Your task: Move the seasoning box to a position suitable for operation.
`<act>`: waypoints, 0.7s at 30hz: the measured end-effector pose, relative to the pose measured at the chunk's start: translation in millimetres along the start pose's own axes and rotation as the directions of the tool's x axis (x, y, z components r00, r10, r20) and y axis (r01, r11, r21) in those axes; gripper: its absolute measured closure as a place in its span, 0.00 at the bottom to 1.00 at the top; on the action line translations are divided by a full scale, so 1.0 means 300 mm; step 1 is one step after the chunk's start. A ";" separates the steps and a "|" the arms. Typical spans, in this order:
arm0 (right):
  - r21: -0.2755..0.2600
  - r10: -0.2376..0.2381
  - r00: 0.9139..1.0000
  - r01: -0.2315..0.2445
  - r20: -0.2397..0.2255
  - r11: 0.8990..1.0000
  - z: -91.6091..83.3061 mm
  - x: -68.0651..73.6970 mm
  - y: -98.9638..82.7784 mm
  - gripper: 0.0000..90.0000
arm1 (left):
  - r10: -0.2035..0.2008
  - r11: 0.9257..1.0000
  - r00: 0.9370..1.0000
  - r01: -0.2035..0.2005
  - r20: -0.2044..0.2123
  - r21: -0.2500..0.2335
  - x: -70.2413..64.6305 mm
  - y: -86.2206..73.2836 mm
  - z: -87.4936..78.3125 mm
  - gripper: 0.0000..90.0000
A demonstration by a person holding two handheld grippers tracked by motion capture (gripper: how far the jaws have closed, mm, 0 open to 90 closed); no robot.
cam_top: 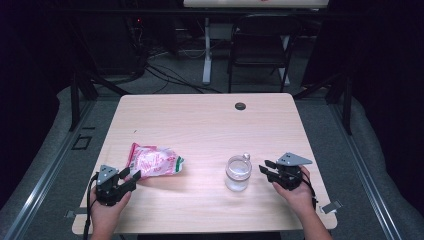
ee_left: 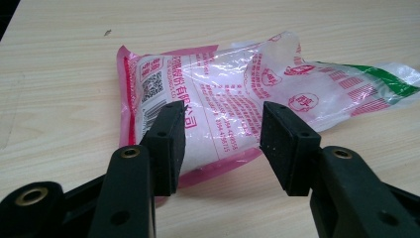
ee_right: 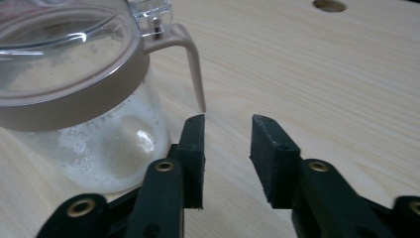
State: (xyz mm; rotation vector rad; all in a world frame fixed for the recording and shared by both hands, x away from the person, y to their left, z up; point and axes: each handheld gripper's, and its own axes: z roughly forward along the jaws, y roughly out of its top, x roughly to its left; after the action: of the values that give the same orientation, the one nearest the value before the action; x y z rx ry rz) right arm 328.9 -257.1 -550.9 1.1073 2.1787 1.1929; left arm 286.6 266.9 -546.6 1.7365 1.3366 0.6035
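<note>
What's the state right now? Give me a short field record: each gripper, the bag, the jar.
left gripper: jaws open, straddling the near edge of the bag, pads not pressing it
right gripper: jaws open, nothing between them, beside the jar's latch handle
bag: pink and white printed plastic pouch, lying flat on the table
jar: clear glass, upright, lid on, white grains inside
jar position: right of the bag, apart from it

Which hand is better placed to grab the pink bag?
Left. The left gripper already has the pink bag between its open jaws; the right gripper sits beside the jar.
</note>
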 end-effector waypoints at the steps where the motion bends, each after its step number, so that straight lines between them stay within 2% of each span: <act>1: 0.012 -0.005 1.000 0.005 -0.013 1.000 0.010 -0.002 0.004 0.76 | -0.003 1.000 1.000 0.003 -0.002 -0.001 0.000 0.000 0.000 0.59; 5: 0.051 -0.006 0.999 0.007 -0.034 0.999 0.055 -0.014 0.014 0.79 | -0.009 1.000 1.000 0.009 -0.005 0.007 0.004 -0.002 0.006 0.58; 7: 0.053 -0.010 0.999 0.012 -0.041 0.999 0.074 -0.015 0.018 0.80 | -0.003 1.000 1.000 0.003 -0.010 0.000 0.003 -0.003 0.000 0.58; 12: 0.068 -0.003 0.997 0.008 -0.074 0.998 0.112 -0.014 0.025 0.81 | -0.006 1.000 1.000 0.006 -0.010 -0.010 0.005 -0.018 -0.033 0.58; 16: 0.056 -0.012 0.996 0.017 -0.085 0.998 0.133 -0.003 0.044 0.81 | -0.022 1.000 0.999 0.022 -0.031 -0.005 0.017 -0.035 -0.060 0.60; 21: 0.077 -0.034 0.996 0.041 -0.088 0.996 0.169 0.005 0.051 0.82 | -0.034 0.999 0.998 0.033 -0.057 -0.010 0.027 -0.052 -0.099 0.64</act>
State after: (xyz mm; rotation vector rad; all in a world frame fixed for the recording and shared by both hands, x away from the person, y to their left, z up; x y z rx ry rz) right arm 368.8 -225.6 -565.6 1.0591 2.3201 1.1676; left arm 257.7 285.5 -545.0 1.6977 1.3983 0.6436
